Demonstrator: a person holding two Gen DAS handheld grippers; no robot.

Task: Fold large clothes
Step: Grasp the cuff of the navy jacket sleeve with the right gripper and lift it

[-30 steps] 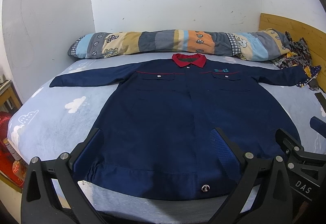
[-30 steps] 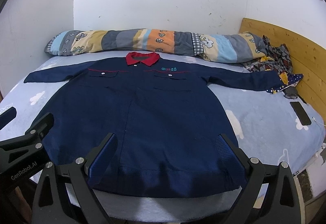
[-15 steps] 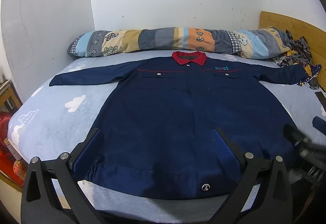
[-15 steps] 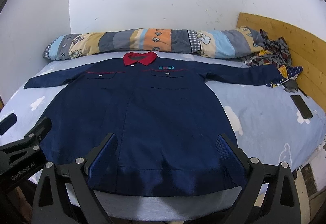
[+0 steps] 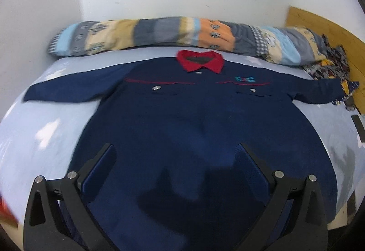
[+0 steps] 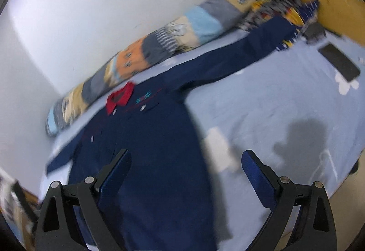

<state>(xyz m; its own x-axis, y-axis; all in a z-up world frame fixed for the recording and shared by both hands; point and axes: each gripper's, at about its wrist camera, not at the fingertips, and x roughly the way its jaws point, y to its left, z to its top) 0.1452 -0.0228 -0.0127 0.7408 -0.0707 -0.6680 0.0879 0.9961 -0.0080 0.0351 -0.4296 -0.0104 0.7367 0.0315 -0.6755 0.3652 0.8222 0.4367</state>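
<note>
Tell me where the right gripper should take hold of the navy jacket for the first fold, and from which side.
Probably the cuff end of the outstretched sleeve on the right gripper's side. The navy jacket lies flat, front up, both sleeves spread straight, so that cuff is a free edge. Come in from beyond the sleeve tip, low over the bedsheet, jaws open as now, avoiding the phone nearby.

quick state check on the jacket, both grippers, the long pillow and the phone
jacket: spread flat on the bed, front up, both sleeves out, unfolded
left gripper: jaws open, empty, over the jacket's lower part
right gripper: jaws open, empty, at the jacket's side edge
long pillow: lying along the wall
phone: flat on the sheet, screen dark
</note>
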